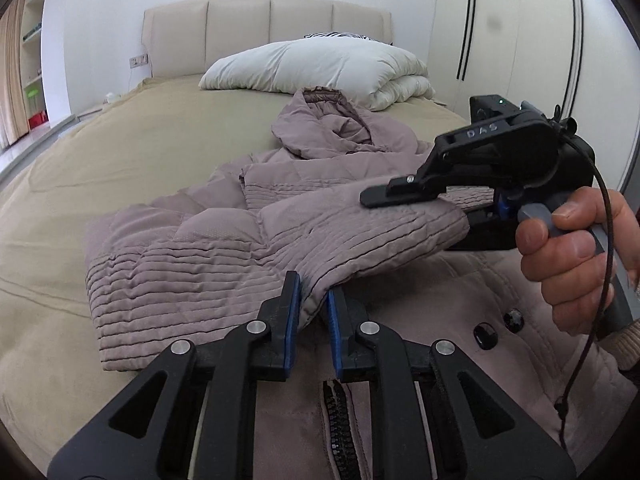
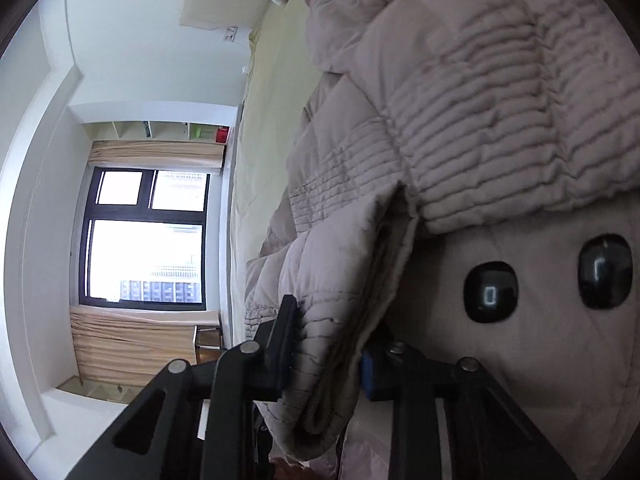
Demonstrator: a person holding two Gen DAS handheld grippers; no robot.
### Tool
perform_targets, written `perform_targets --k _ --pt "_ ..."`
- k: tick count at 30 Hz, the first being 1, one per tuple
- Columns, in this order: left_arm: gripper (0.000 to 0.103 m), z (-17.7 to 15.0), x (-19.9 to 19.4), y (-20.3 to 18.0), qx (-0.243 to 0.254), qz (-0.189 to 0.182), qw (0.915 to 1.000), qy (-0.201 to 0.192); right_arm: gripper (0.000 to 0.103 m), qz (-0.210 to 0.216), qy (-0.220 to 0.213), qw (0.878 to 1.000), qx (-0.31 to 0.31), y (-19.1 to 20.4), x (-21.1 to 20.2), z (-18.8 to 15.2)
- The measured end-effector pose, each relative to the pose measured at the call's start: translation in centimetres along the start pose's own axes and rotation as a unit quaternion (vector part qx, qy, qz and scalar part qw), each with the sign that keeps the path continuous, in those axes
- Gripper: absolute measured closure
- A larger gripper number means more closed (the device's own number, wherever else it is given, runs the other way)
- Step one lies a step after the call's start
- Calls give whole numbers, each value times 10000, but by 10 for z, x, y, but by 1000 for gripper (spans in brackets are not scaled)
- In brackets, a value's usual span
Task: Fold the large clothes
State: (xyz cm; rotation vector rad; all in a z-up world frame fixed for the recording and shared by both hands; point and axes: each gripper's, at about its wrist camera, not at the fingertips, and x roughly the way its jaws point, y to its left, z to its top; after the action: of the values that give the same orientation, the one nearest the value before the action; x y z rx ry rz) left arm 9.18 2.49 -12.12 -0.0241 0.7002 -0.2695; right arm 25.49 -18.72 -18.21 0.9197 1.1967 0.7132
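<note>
Padded coat on bed: soft, bulky, springy.
Left gripper and right gripper both clamp its folded edge, probably the hem; hold thick seams.

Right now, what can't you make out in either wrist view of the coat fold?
- Coat hem: cut off by the bottom edge, left wrist view, behind the left gripper.
- Lower finger of the right gripper: left wrist view, hidden under the folded puffer coat.
- Second sleeve: not visible in either view.
- Striped pillow: mostly hidden behind the white duvet.
</note>
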Motion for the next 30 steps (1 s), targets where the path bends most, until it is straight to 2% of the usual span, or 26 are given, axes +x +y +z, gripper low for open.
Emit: perform_targets --k 4,7,9,12,16,19,22,25,28,30 --pt "84 0 -26 8 -394 -290 9986 -190 83 25 -327 9967 -737 46 -35 9" --pt "84 12 -41 23 -690 -348 9960 -447 83 -21 -847 9871 -1355 79 -86 19" --pt "84 22 -40 39 -962 -312 9939 -442 83 -248 -1232 9783 -1648 86 -125 25" --pt "84 38 -32 60 -1203 -176 9917 -420 83 -649 -1710 9688 -1671 67 -178 36" --pt "84 63 -6 68 -1173 -79 9927 -259 83 -1411 -2119 9569 -1396 6 -226 45" --pt "84 79 27 66 -1107 -101 9938 -5 83 -1677 -2273 9547 -934 -48 -241 54" --pt "84 93 64 56 -847 2 9960 268 82 -1898 -2208 9545 -649 -88 -231 57" --pt "84 94 104 51 -659 264 9958 580 81 -1899 -2233 9540 -634 -99 -227 57" --pt "84 82 138 57 -592 466 9920 1009 80 -1976 -2217 9514 -811 -90 -228 58" --pt "84 72 148 63 -653 499 9912 1040 74 -2156 -2168 9475 -939 -82 -224 58"
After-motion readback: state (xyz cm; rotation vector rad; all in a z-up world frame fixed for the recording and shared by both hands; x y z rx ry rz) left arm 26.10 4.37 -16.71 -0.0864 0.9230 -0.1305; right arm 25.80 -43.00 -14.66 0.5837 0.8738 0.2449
